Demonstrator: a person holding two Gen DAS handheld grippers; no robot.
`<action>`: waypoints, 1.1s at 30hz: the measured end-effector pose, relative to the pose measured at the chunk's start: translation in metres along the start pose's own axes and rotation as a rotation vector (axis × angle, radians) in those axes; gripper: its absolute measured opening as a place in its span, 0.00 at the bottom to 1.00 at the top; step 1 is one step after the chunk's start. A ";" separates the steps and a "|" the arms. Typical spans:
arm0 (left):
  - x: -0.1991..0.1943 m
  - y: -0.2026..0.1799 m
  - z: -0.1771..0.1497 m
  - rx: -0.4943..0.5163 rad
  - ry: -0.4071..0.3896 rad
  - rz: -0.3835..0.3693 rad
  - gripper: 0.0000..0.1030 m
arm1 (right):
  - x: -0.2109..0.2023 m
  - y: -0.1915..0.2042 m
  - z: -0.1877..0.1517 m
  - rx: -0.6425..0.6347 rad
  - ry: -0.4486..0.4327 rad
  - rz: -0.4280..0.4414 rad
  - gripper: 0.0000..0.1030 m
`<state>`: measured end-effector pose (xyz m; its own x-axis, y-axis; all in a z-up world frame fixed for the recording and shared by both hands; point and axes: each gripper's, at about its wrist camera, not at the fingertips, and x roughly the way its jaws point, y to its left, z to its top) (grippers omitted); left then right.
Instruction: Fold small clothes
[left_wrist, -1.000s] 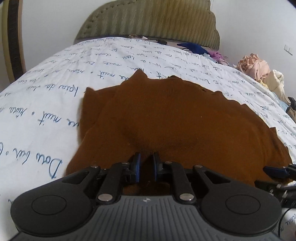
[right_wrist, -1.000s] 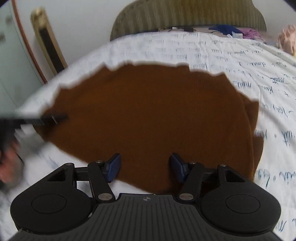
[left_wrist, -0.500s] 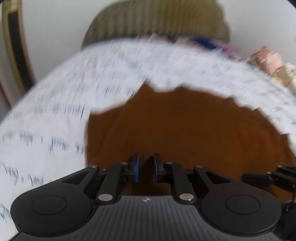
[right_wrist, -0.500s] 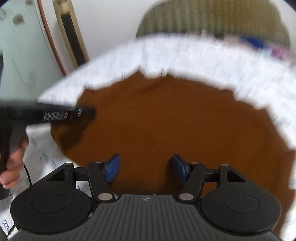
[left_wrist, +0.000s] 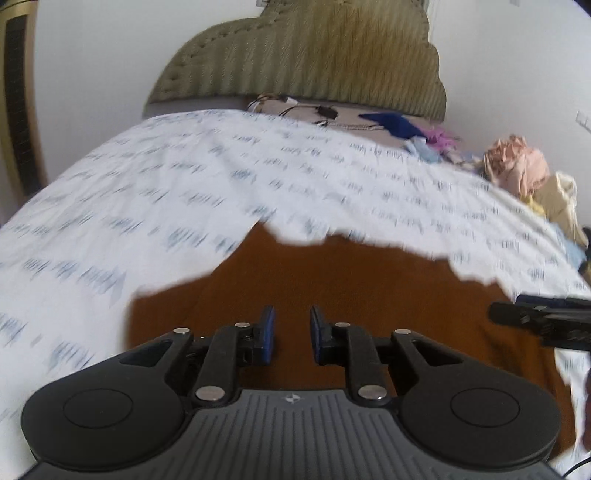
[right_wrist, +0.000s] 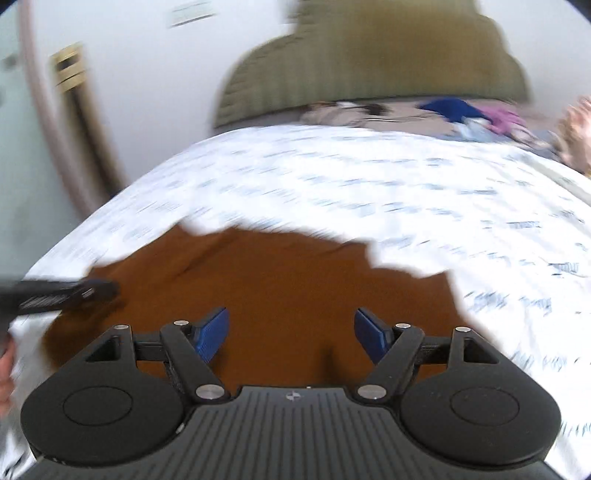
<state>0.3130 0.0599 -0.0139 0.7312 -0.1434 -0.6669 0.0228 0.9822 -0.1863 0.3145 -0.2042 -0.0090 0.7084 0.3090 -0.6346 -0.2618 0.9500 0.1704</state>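
1. The sheet, white with blue script, covers the bed and is blurred in both views.
2. The left gripper hangs over the brown garment; its blue pads stand a little apart with nothing between them.
3. The garment lies flat on the sheet, its far edge jagged.
4. The right gripper hovers over the garment's near part, pads wide apart and empty.
5. Spare clothes are heaped at the far right by the headboard.
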 end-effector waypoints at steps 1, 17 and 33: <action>0.014 -0.007 0.008 0.021 0.009 -0.006 0.21 | 0.011 -0.009 0.006 0.013 0.002 -0.026 0.72; 0.071 -0.002 0.007 0.058 0.029 0.106 0.21 | 0.062 -0.058 -0.010 0.064 0.088 -0.189 0.73; -0.025 0.041 -0.057 0.068 0.008 0.239 0.41 | -0.059 -0.028 -0.112 0.000 0.060 -0.119 0.85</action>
<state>0.2567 0.0968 -0.0465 0.7162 0.0935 -0.6916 -0.1041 0.9942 0.0266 0.2070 -0.2535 -0.0607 0.6938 0.1907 -0.6945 -0.1780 0.9798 0.0912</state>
